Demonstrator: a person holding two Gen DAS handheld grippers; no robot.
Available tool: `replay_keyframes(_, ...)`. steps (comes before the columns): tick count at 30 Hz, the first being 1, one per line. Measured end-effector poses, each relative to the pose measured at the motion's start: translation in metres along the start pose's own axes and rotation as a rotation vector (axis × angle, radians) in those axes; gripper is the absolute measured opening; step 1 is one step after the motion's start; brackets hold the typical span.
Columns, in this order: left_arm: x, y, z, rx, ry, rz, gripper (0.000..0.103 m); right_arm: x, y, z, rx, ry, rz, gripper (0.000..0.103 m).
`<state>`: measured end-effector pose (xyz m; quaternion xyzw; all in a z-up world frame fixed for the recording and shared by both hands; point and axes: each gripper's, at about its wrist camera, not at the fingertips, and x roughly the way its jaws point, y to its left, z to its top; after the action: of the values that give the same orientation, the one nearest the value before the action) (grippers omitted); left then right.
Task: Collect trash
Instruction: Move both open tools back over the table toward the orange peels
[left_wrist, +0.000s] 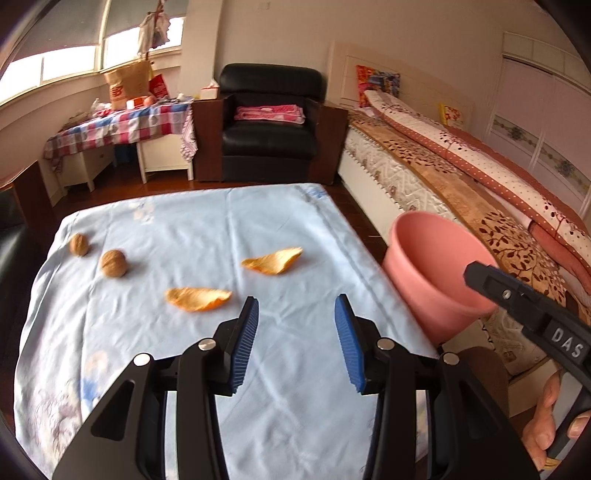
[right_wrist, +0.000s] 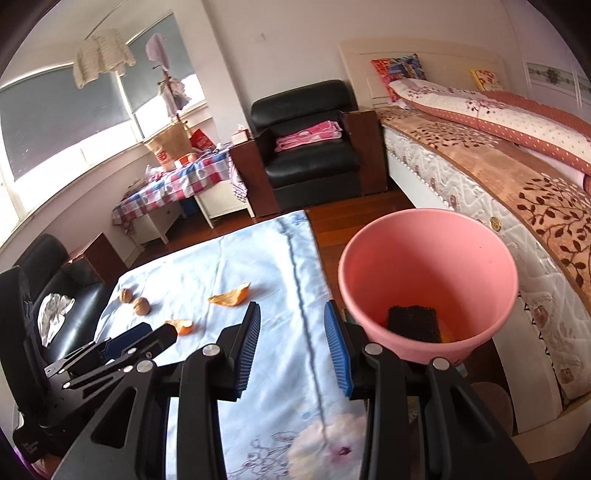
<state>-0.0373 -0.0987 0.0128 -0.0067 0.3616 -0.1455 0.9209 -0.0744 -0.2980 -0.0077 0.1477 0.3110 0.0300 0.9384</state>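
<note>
Two orange peels lie on the light blue tablecloth (left_wrist: 288, 218): a near peel (left_wrist: 197, 298) and a far peel (left_wrist: 273, 260). Two walnuts (left_wrist: 113, 263) (left_wrist: 79, 244) lie at the left. A pink bin (left_wrist: 432, 273) stands off the table's right edge; in the right wrist view the bin (right_wrist: 428, 258) holds a black block (right_wrist: 413, 322) and something orange. My left gripper (left_wrist: 295, 314) is open and empty, hovering just right of the near peel. My right gripper (right_wrist: 291, 317) is open and empty over the table's right part, beside the bin.
A bed (left_wrist: 480, 177) runs along the right. A black armchair (left_wrist: 271, 122) and a checked side table (left_wrist: 118, 129) stand beyond the table. Another black chair (right_wrist: 62, 302) with a cloth sits at the left. The left gripper also shows in the right wrist view (right_wrist: 155, 336).
</note>
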Motion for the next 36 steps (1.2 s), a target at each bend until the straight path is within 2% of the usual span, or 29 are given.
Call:
replay_keyframes(3,-0.006,0.006,-0.009,-0.011,-0.002,0.017,0.043,-0.004,0.012,-0.006,-0.029,-0.018,0.000,0.035)
replay_keyframes(10,-0.017,0.015,-0.024,-0.041,0.003,0.006,0.043,-0.014,0.029,-0.013,-0.064,-0.053,-0.006,0.035)
replay_keyframes(23,-0.027,0.021,-0.033,-0.098,0.002,-0.011,0.043,-0.013,0.036,-0.043,-0.089,0.009,0.018,0.035)
replay_keyframes(25,-0.028,0.021,-0.033,-0.098,-0.003,-0.006,0.043,-0.016,0.038,-0.044,-0.094,0.000,0.018,0.038)
replay_keyframes(27,-0.030,0.020,-0.033,-0.098,-0.011,0.005,0.043,-0.020,0.040,-0.047,-0.102,-0.011,0.014,0.048)
replay_keyframes(31,-0.033,0.019,-0.034,-0.095,-0.019,0.010,0.043,-0.025,0.044,-0.048,-0.122,-0.024,0.015,0.050)
replay_keyframes(34,-0.031,0.018,-0.034,-0.087,-0.003,0.057,0.043,-0.027,0.047,-0.049,-0.141,-0.027,0.019,0.052)
replay_keyframes(36,-0.029,0.019,-0.034,-0.089,0.013,0.077,0.043,-0.027,0.051,-0.050,-0.156,-0.025,0.016,0.057)
